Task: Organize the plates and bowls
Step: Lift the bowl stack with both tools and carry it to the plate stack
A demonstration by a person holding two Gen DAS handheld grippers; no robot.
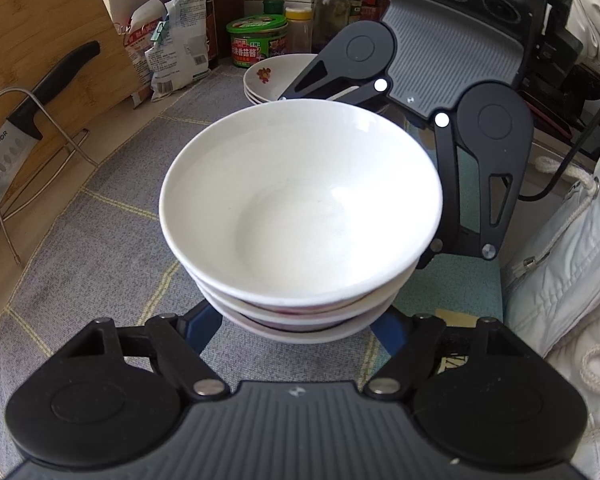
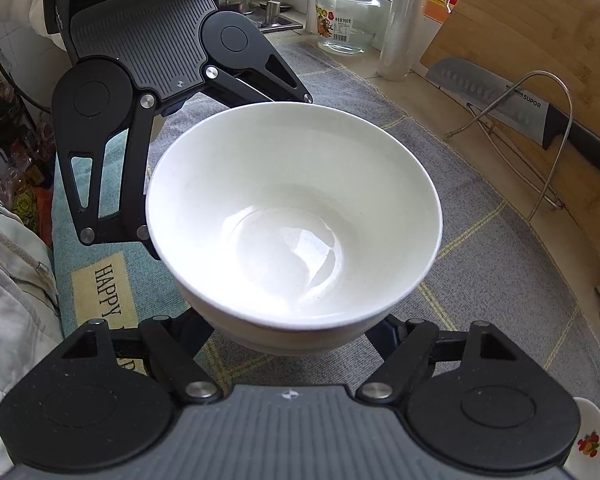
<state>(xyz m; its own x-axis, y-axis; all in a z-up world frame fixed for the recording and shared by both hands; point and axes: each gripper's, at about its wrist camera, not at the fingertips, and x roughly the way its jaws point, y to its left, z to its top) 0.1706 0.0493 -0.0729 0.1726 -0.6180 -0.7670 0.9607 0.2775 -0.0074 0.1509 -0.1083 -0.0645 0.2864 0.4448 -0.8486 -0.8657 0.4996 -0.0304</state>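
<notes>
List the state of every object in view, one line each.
Bowl stack: three white bowls nested, upright, top one empty, between both grippers.
Left gripper: closed around the stack's base.
Right gripper: closed around the stack from the opposite side.
Plates: stacked behind the bowls.
Knife: resting in the wire rack.
Glass jar: lid on, looks empty.

Three stacked bowls [image 1: 300, 216], two plates [image 1: 272, 80] (possibly more), one knife [image 1: 40, 108].
</notes>
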